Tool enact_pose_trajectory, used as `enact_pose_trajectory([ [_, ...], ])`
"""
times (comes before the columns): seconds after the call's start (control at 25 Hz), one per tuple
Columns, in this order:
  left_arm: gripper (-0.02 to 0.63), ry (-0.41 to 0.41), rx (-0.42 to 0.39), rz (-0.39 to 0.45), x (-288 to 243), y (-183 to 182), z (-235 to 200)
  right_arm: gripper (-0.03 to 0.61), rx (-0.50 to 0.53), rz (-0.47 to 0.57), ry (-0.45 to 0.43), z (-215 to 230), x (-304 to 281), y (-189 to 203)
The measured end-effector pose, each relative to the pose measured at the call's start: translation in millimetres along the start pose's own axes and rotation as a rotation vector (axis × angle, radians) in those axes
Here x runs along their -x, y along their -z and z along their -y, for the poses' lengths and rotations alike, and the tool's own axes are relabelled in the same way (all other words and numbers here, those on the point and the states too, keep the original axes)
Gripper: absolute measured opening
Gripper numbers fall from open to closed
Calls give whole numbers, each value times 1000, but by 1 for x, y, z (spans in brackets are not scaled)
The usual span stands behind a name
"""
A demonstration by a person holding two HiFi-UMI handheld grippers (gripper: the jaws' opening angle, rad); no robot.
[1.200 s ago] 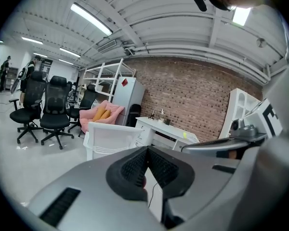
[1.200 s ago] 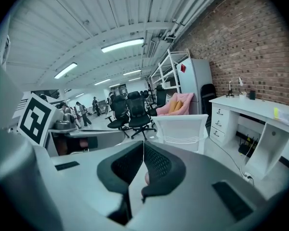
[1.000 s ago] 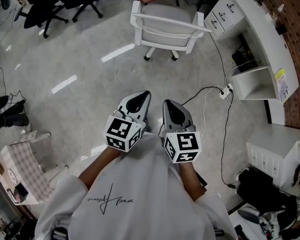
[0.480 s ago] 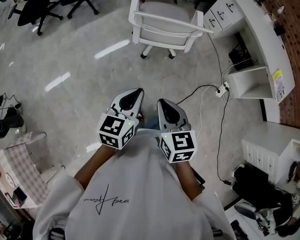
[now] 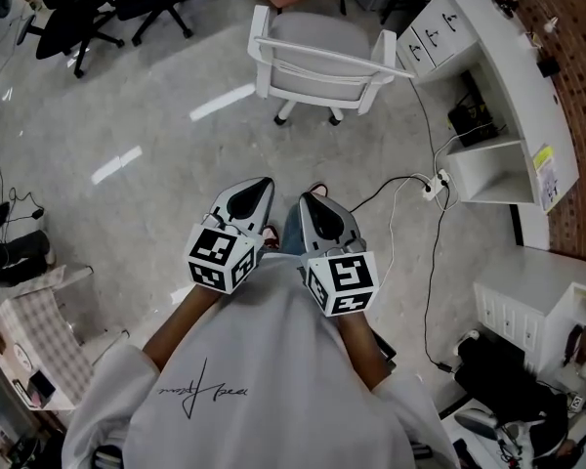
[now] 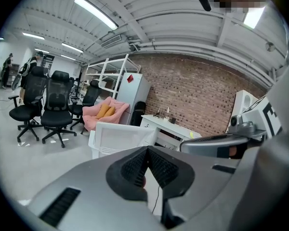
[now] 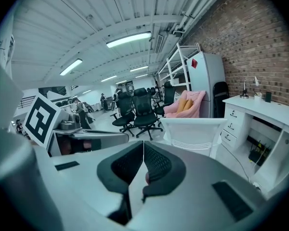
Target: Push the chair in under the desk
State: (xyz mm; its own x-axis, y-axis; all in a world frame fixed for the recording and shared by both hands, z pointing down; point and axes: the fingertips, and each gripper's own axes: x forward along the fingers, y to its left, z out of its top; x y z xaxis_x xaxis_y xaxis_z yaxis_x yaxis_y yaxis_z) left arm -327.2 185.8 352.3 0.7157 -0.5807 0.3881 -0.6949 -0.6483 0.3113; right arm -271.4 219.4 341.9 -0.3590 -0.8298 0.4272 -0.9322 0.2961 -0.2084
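The left gripper [image 5: 262,186] is fully closed with nothing in it. Just beside it, the right gripper [image 5: 309,201] is likewise pinched together and empty. Over the last second both have edged forward side by side. The white-framed swivel chair with a grey seat [image 5: 322,52] stands well ahead of them, untouched. It sits clear of the white bench [image 5: 513,86] ahead to the right, so the approach is under way but the pushing looks not yet begun.

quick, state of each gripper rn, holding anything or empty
Left gripper: shut, nothing between its jaws.
Right gripper: shut, nothing between its jaws.
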Motion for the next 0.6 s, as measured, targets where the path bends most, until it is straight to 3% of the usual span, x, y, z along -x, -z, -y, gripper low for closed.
enact_pose_trajectory([
  [0.6,2,50,-59,-62,-116,-50,15,28,-83,12,23,114,-34,-39],
])
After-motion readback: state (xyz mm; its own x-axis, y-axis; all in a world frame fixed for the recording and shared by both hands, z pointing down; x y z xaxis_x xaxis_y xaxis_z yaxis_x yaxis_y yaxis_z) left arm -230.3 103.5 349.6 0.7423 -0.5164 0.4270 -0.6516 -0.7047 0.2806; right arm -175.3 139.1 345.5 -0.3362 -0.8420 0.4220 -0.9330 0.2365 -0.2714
